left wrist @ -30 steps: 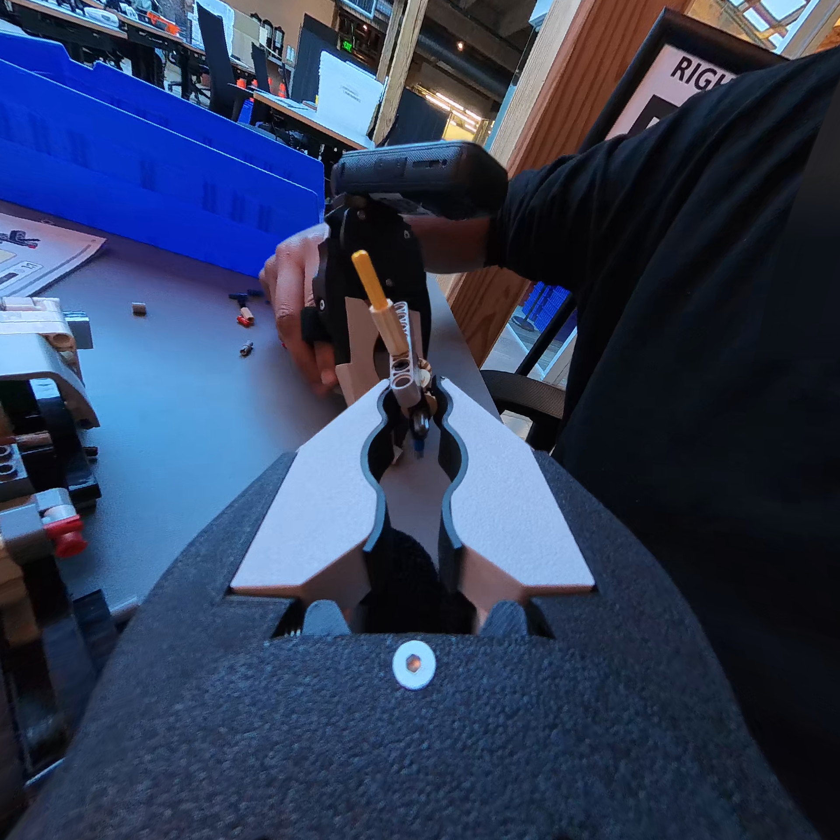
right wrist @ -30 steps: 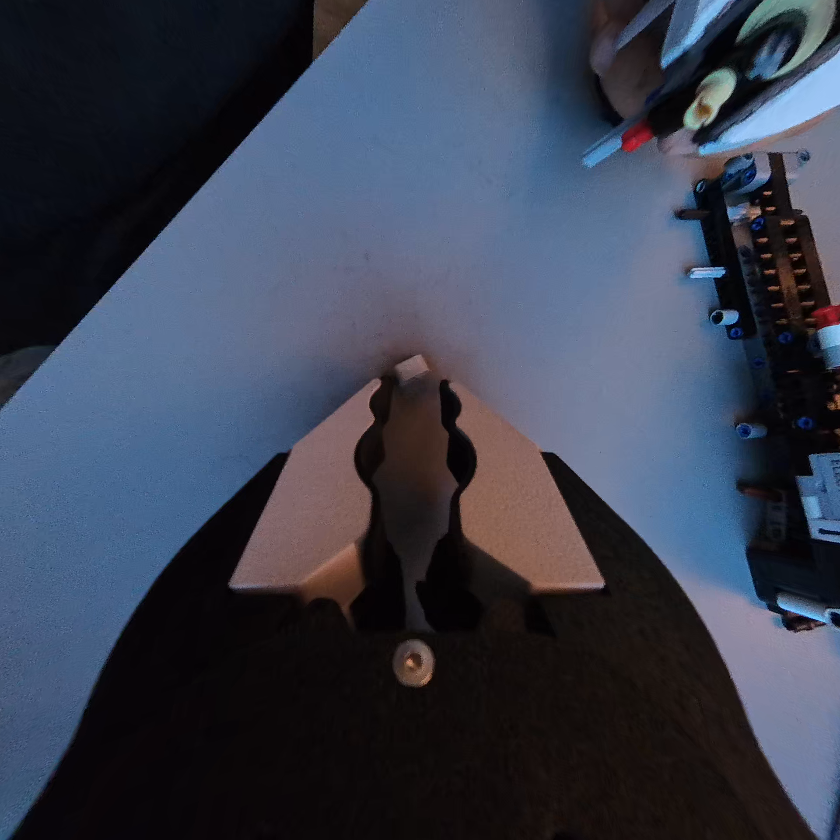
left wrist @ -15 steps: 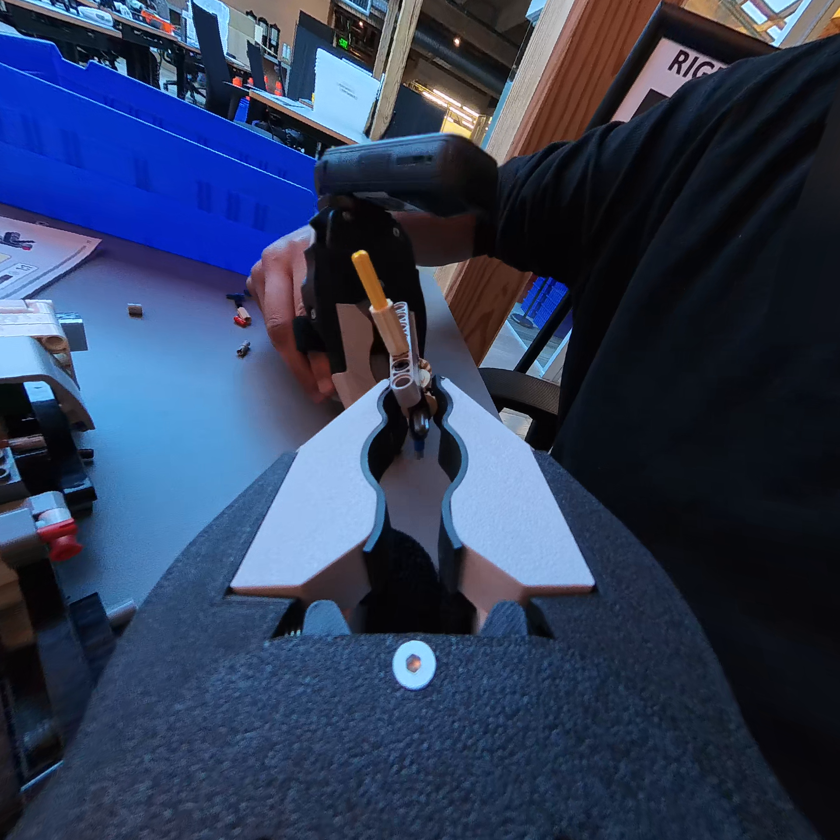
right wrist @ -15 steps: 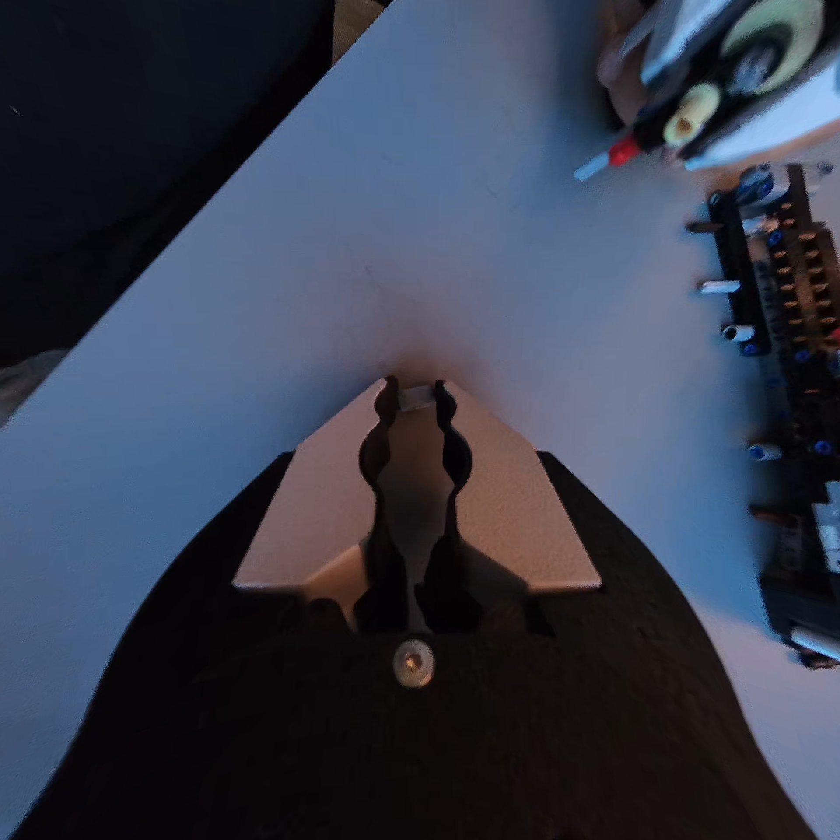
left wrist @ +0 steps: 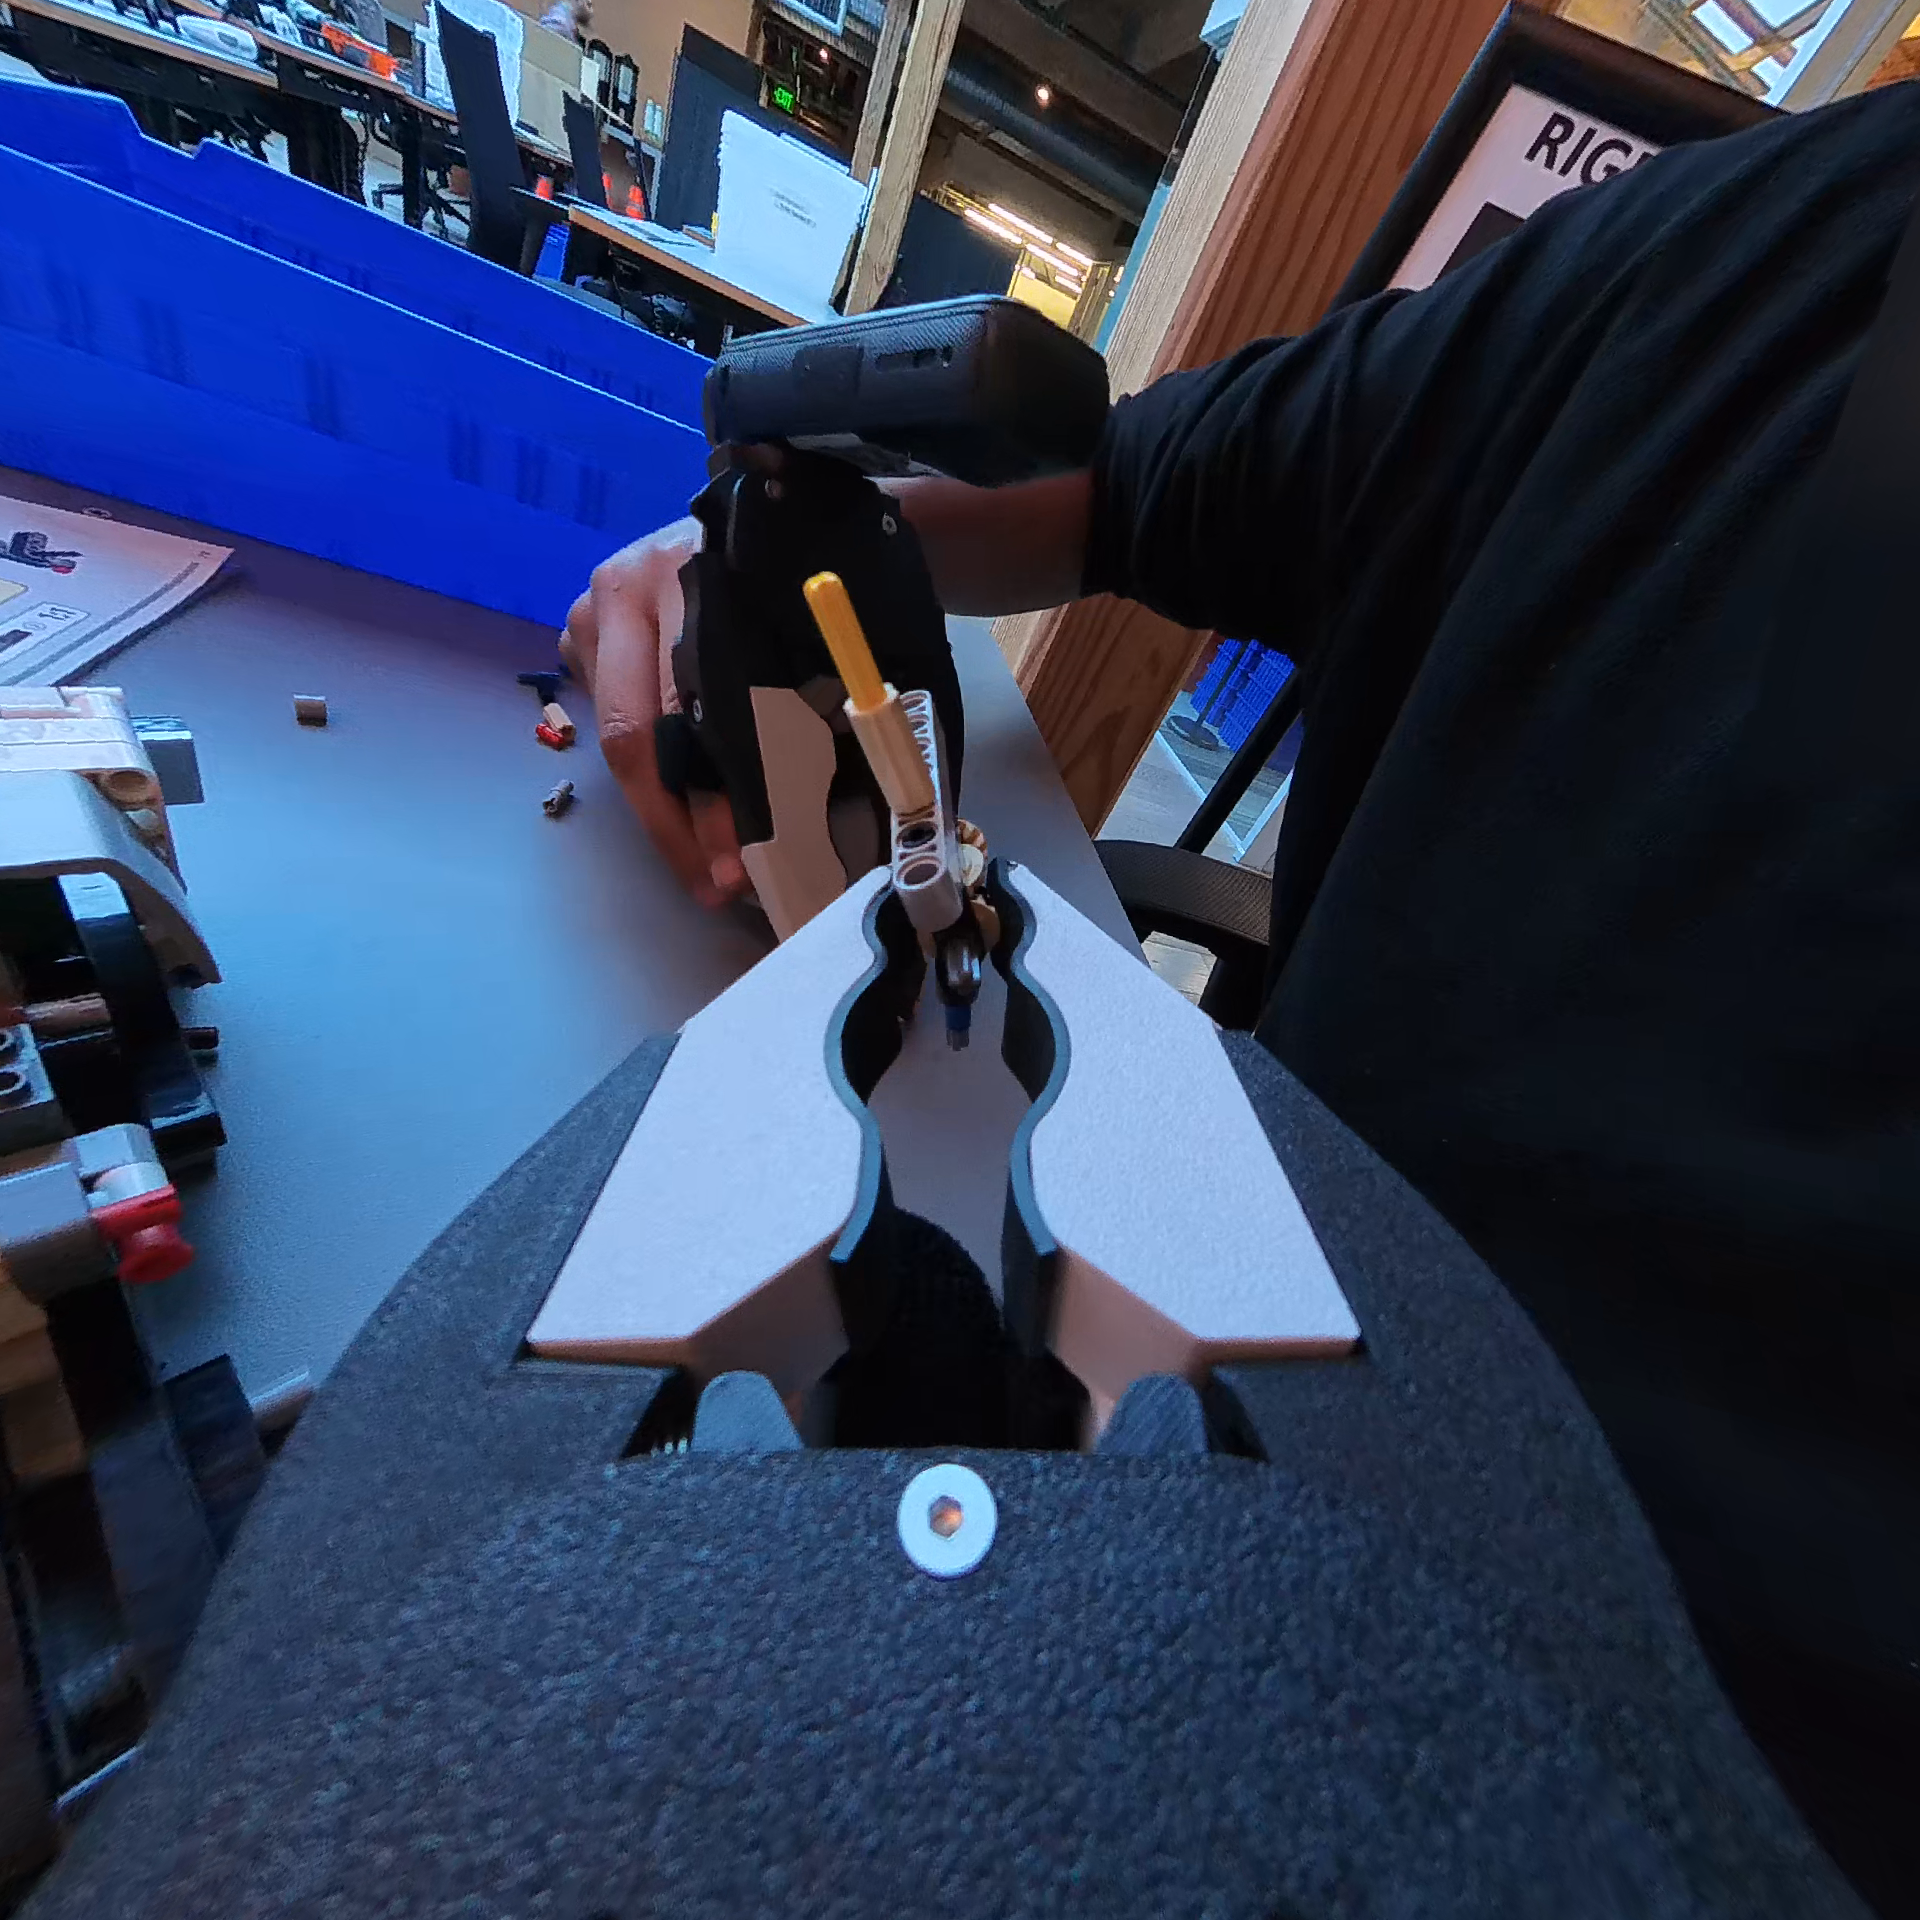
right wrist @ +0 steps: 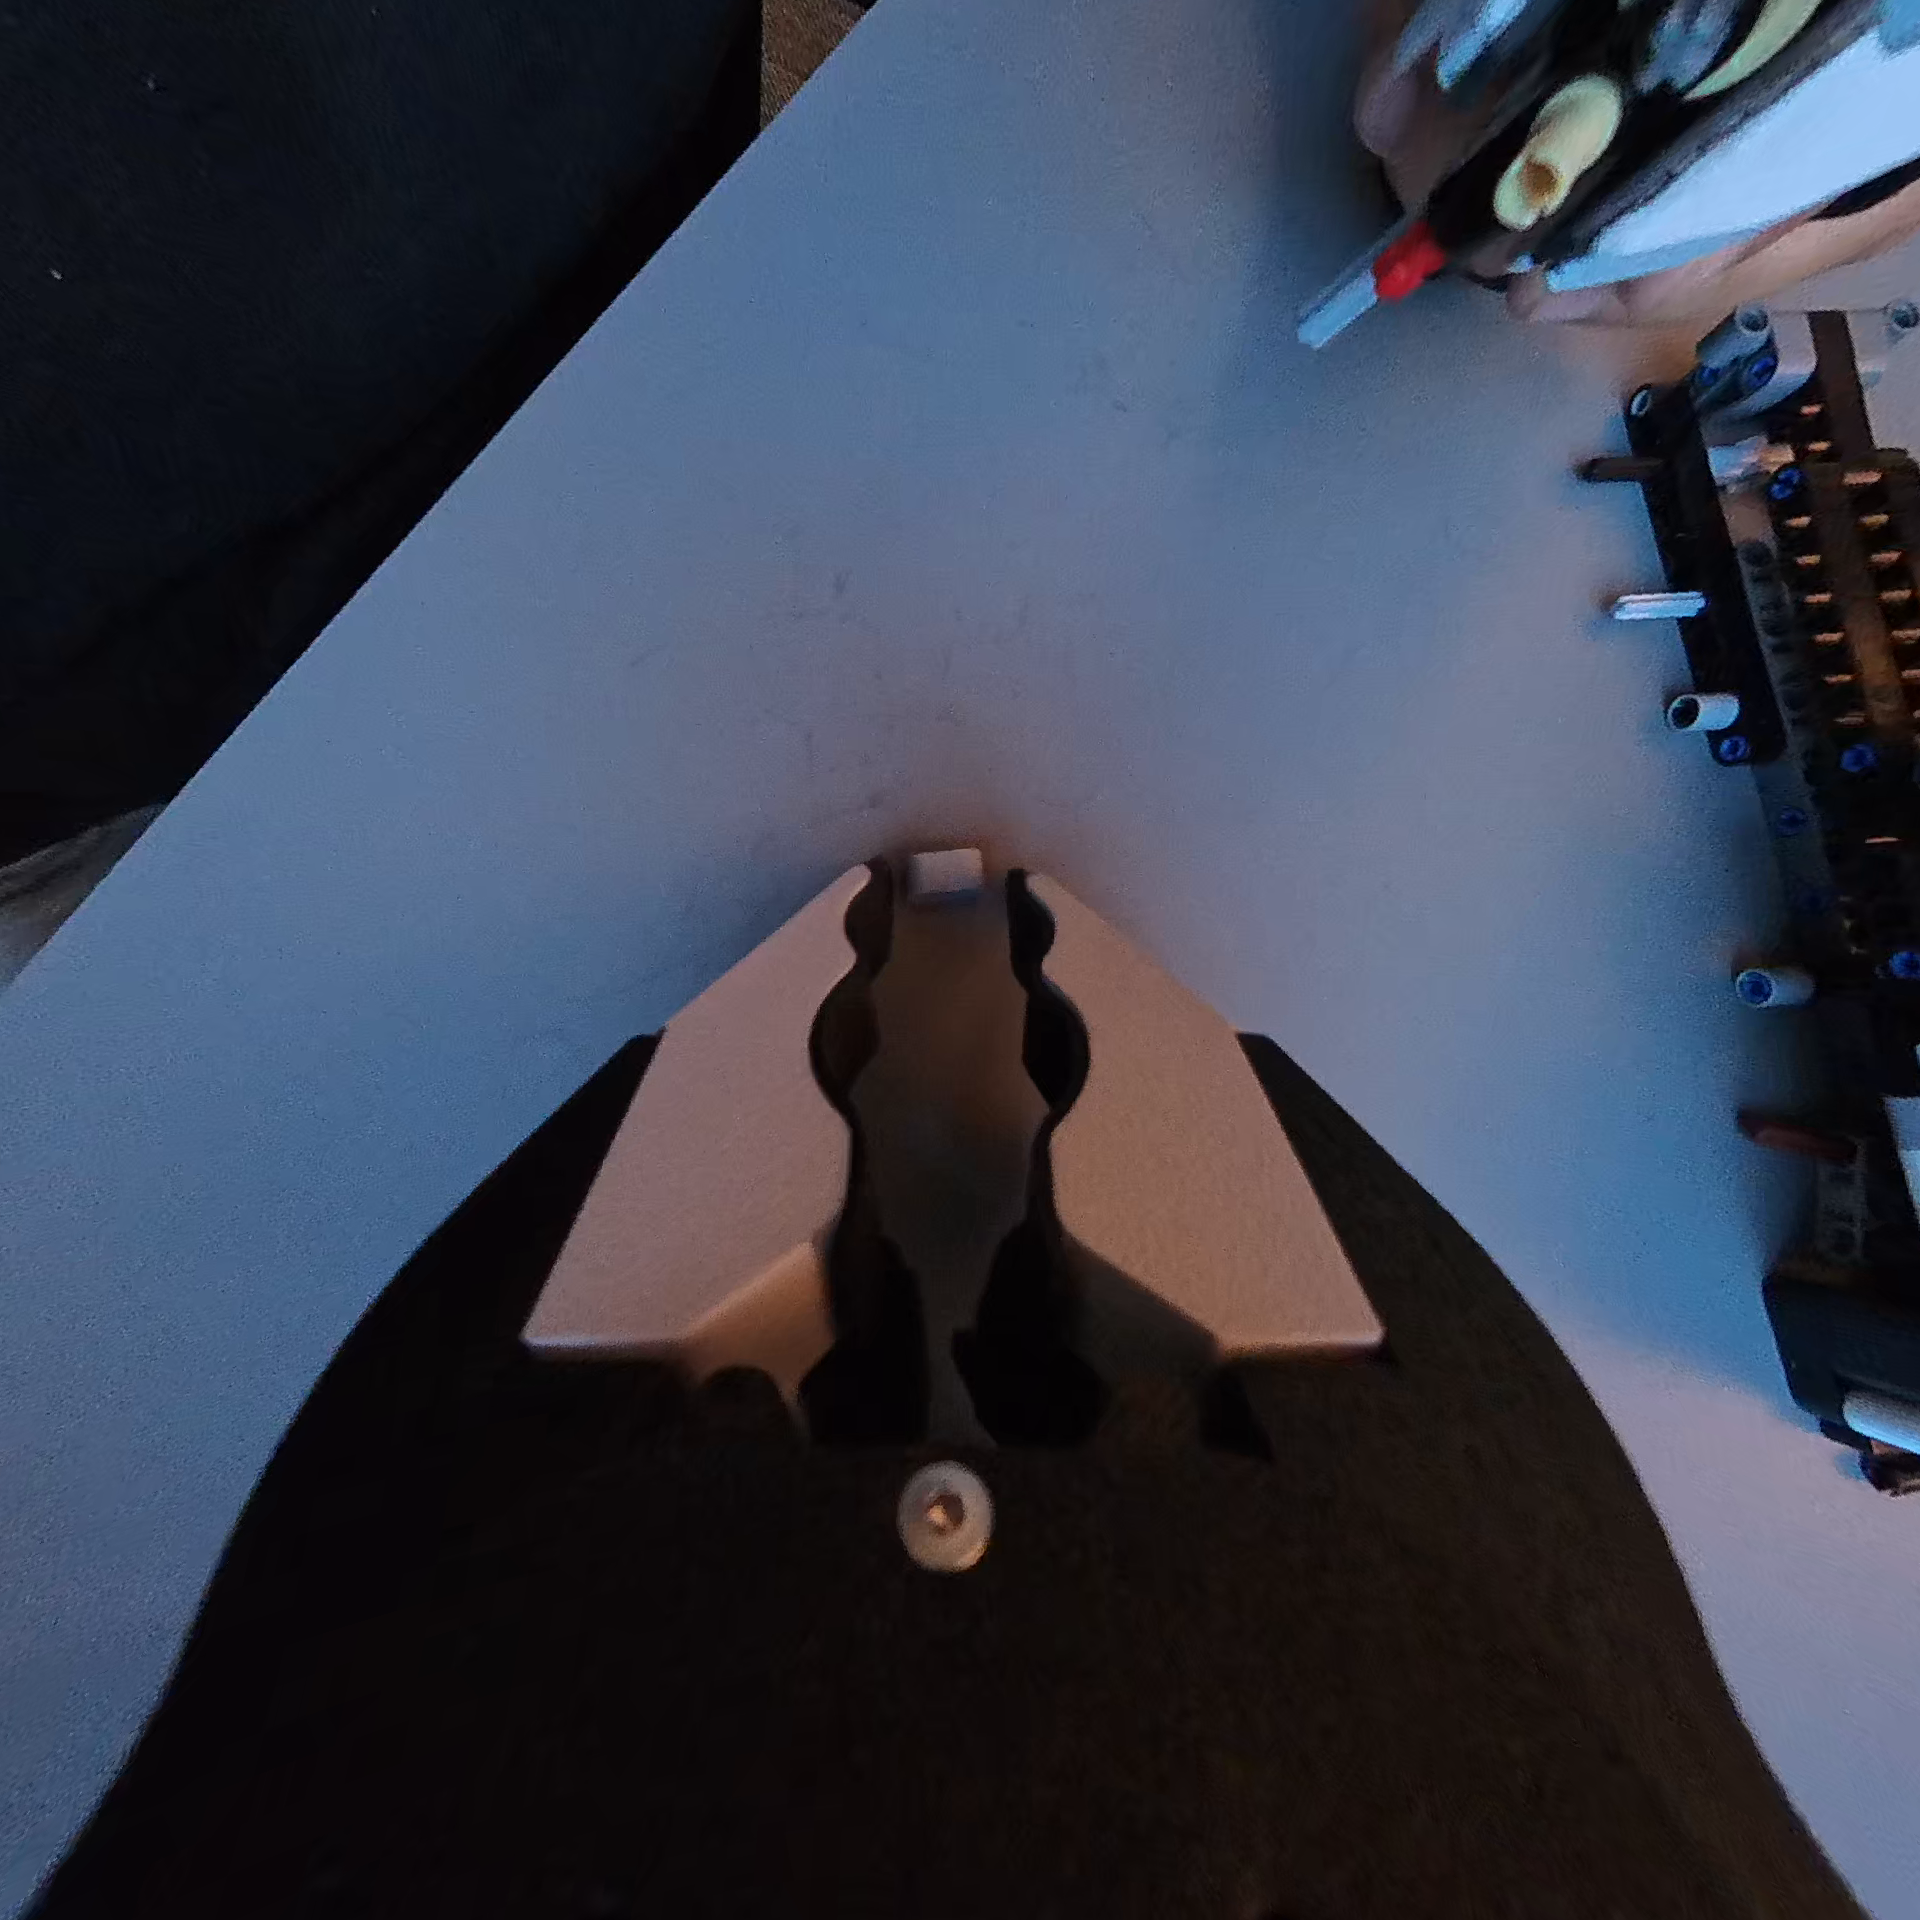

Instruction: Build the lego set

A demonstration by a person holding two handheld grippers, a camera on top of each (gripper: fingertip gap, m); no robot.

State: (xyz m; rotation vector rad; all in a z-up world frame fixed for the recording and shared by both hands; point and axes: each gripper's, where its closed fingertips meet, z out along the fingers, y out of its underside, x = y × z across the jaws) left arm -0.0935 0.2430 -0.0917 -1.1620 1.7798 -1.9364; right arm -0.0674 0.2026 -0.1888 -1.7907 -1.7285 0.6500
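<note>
My left gripper (left wrist: 951, 914) is shut on a small lego assembly (left wrist: 920, 831): a grey holed beam with a tan sleeve and a yellow axle (left wrist: 844, 634) sticking up, held above the grey table (left wrist: 416, 935). My right gripper (right wrist: 948, 891) points down at the table. A small pale grey piece (right wrist: 940, 871) lies between its fingertips, with a gap on each side, so the gripper is open. The right gripper also shows in the left wrist view (left wrist: 821, 727), held in a hand. The left gripper shows blurred in the right wrist view (right wrist: 1558, 177).
A large, partly built lego model stands at the left (left wrist: 73, 935), and at the right in the right wrist view (right wrist: 1787, 727). Blue bins (left wrist: 312, 343) line the back. An instruction booklet (left wrist: 83, 582) and loose small pieces (left wrist: 556, 727) lie on the table. The table edge (right wrist: 416, 520) is near. About 11 cm separates my left fingertips from my right.
The right jaws narrowed around the small pale piece half a second ago and have widened again; the piece stays on the table. The left gripper keeps its hold on the assembly.
</note>
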